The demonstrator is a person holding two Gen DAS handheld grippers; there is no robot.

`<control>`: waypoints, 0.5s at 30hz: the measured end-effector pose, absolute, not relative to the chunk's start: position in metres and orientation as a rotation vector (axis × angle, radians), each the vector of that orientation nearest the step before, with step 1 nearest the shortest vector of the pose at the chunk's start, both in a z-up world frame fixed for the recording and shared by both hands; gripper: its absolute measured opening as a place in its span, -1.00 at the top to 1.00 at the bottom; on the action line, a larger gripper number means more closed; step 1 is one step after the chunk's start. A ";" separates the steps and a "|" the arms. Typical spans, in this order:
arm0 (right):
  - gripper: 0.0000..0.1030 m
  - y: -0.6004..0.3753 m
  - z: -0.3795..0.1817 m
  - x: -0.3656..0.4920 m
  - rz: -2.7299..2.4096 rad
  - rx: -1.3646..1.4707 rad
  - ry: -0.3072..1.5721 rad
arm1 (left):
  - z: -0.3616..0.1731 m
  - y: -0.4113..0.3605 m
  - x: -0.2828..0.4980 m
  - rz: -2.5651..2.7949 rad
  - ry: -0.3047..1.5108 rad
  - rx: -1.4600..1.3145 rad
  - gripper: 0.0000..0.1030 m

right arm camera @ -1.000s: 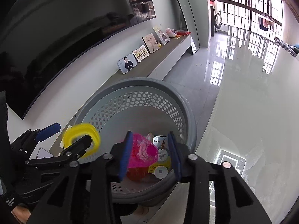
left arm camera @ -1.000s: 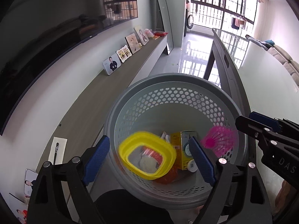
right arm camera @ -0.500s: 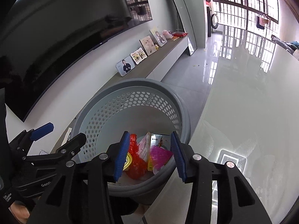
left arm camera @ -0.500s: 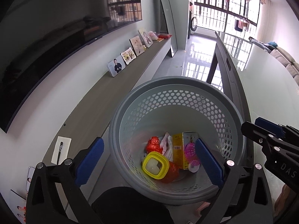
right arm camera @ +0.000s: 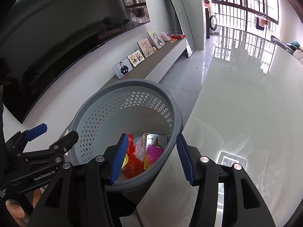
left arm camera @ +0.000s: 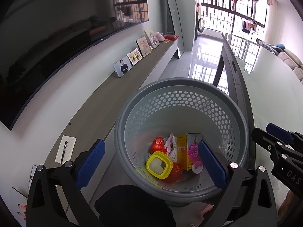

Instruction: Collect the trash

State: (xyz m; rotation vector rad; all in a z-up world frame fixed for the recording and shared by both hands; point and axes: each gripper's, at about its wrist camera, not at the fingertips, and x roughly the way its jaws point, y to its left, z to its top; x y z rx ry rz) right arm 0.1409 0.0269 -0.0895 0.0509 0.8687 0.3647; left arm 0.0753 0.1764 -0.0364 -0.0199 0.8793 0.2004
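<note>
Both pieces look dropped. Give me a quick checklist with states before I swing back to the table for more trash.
1. Left gripper empty: ok, jaws wide apart, having just opened, nothing between them.
2. Right gripper empty: ok, jaws apart, having just been opening, nothing between the pads.
3. Yellow lid inside the basket: ok, lying on the pile at the bottom.
4. Pink mesh piece inside: ok, resting beside the yellow carton.
5. Nothing hanging on the basket rim: ok in both views.
6. More trash left on the table: cannot tell; the visible part shows none, the rest is out of frame.
</note>
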 end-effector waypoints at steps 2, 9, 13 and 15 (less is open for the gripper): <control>0.00 0.027 -0.089 0.141 0.366 0.051 0.866 | -0.036 0.175 0.075 0.203 0.876 -0.016 -0.87; -0.01 0.021 -0.089 0.139 0.368 0.060 0.863 | -0.033 0.171 0.075 0.220 0.866 -0.010 -0.88; 0.00 0.020 -0.088 0.138 0.372 0.065 0.862 | -0.036 0.168 0.078 0.220 0.879 0.003 -0.88; 0.00 0.020 -0.088 0.137 0.374 0.066 0.860 | -0.038 0.166 0.079 0.223 0.886 0.009 -0.88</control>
